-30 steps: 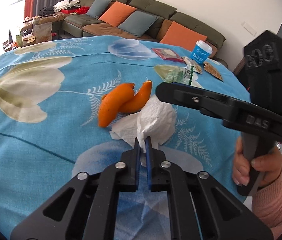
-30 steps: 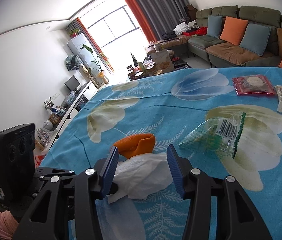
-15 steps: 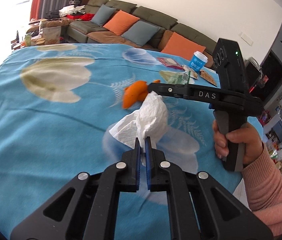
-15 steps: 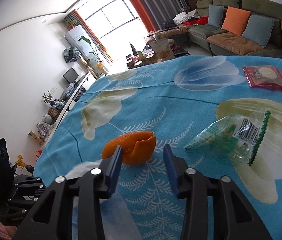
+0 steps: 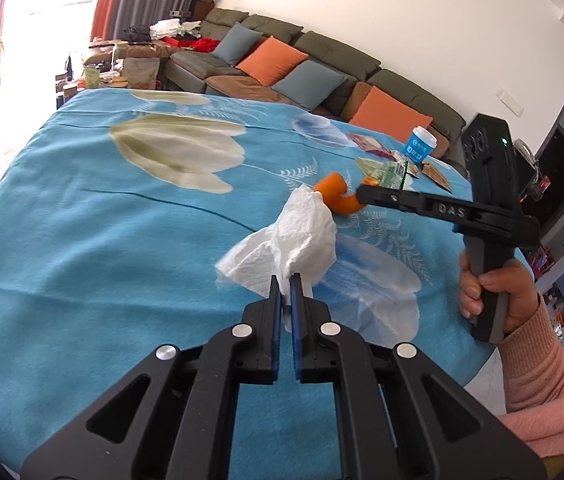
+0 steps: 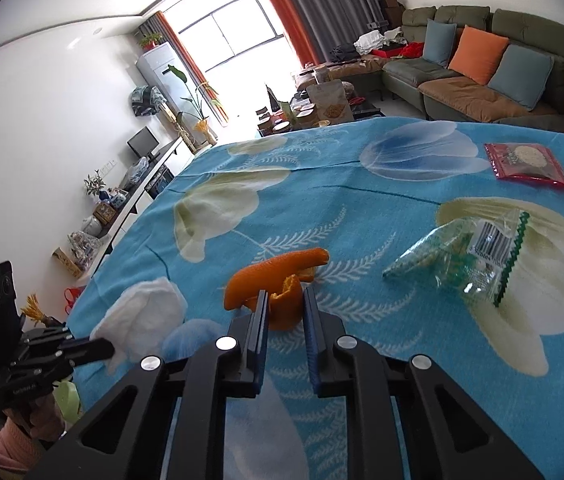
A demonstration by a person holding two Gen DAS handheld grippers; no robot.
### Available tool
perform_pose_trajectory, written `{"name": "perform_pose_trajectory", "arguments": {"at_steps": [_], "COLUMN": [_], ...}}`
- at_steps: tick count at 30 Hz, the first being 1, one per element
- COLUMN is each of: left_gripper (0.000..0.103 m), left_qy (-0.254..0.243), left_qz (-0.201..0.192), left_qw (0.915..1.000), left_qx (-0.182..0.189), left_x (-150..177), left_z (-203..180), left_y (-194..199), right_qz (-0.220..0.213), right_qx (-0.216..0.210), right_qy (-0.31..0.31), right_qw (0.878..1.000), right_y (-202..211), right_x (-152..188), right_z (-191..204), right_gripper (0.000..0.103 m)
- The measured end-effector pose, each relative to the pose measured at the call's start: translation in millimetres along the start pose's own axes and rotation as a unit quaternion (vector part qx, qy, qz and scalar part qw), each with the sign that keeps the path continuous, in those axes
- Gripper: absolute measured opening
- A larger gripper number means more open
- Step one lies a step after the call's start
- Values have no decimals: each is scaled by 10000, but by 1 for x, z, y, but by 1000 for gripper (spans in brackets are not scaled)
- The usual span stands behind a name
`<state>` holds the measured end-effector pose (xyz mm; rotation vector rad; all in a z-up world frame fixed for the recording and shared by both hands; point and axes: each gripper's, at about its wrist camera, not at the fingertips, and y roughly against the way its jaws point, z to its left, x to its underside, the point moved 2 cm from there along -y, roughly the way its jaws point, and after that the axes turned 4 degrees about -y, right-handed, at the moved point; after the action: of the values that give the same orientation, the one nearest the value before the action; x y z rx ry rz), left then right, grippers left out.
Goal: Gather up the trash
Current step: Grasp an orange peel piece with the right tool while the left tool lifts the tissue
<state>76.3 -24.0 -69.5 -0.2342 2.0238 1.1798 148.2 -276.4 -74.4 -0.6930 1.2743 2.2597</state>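
The left hand-held gripper (image 5: 285, 286) is clamped on a crumpled white tissue (image 5: 297, 236), held above the tabletop (image 5: 82, 240). The right hand-held gripper (image 6: 285, 300) is closing its jaws around an orange peel (image 6: 270, 280) lying on the blue floral cloth. A clear wrapper (image 6: 465, 256) lies nearby, a sofa (image 6: 501, 56) beyond

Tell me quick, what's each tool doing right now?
Left tool: shut on the tissue.
Right tool: closing around the orange peel, pads not clearly pressing yet.
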Motion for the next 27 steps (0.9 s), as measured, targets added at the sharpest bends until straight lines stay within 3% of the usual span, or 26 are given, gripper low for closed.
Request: {"name": "perform_pose_trajectory", "arguments": {"at_steps": [13, 27], "left_gripper": [5, 5], "left_qy": [126, 297], "left_qz": [-181, -377], "left_qw": [9996, 9981], "left_qx": [-200, -378], "left_x": [11, 20], "left_z": [18, 34], "left_y": [25, 51], "right_qz": [68, 46], "right_qx": [470, -466], "right_qy": [444, 277], "right_qw": [9979, 9985], "right_y": [27, 37], "right_x": [23, 32], "right_z": [17, 45], "right_gripper": [14, 14]}}
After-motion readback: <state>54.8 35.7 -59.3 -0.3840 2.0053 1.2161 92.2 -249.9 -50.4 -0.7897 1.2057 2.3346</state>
